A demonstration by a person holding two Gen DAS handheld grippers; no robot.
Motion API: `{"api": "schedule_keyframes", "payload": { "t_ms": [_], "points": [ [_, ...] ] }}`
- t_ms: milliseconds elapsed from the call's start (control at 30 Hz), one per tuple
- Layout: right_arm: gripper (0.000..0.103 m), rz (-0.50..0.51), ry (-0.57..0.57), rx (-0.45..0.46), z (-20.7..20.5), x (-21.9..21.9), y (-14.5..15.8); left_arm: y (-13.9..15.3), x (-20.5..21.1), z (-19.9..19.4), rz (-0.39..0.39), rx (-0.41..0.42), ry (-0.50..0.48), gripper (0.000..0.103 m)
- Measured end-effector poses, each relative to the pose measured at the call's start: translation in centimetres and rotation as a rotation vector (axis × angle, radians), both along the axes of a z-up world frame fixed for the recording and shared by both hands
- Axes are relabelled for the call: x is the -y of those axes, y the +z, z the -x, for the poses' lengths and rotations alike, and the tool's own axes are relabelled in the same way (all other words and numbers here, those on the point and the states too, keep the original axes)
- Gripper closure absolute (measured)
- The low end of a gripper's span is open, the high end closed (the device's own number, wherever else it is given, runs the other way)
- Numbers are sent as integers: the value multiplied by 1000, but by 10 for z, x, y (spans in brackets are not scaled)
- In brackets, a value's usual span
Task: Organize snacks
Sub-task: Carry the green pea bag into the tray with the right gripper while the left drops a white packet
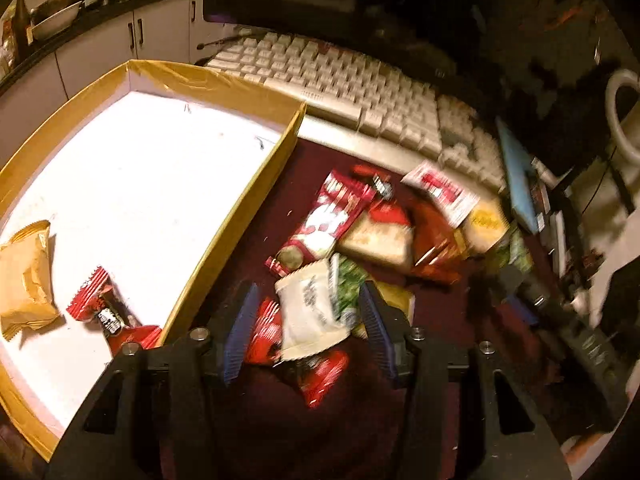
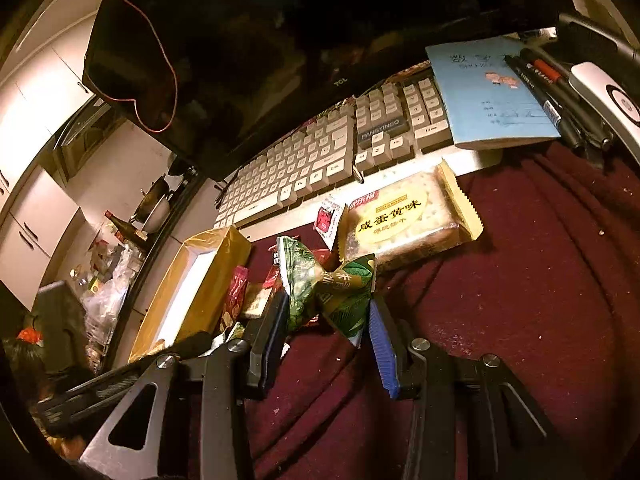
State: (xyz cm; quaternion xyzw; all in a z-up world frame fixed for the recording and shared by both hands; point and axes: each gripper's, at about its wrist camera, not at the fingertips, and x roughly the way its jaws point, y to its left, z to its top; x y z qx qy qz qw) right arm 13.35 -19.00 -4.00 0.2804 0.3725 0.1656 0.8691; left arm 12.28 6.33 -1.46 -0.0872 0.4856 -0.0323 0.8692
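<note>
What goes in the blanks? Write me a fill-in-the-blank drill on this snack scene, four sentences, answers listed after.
1. The orange packet lies inside the ___.
2. The crumpled packet between the right gripper's fingers is ___.
3. The pouch between the left gripper's open fingers is ___.
4. The blue booklet rests partly on the ___.

Answers: box; green; white; keyboard

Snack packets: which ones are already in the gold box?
Two, both at the near end of the gold box: the tan crinkled packet and the red wrapper beside it. All other packets lie on the maroon cloth outside.
</note>
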Motion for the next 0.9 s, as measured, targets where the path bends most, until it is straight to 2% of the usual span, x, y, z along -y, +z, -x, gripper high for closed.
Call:
{"api": "schedule_keyframes", "payload": {
  "t_ms": [100,167,300,367,500,600,667,767,900],
  "points": [
    [62,2,-8,-1,0,1,0,-4,0,14,5,-5,-11,71],
    [62,-2,-3,-3,-1,1,-1,-6,-2,20,-6,8,8,71],
    [62,18,5,8,0,-3,1,-4,-14,25,66,55,32,72],
    [62,26,8,12,0,-4,2,5,-22,36,132,117,42,72],
    [62,32,15,43,4,-6,6,20,-26,49,162,184,57,72],
    [62,54,46,76,6,-14,12,34,-42,62,227,231,83,72],
    [62,73,75,103,9,-22,16,42,-57,68,247,275,121,72],
    [63,73,107,151,14,-28,23,53,-88,79,251,340,238,72],
    [63,38,136,197,24,-41,38,37,-117,76,190,301,355,72]
  ]
}}
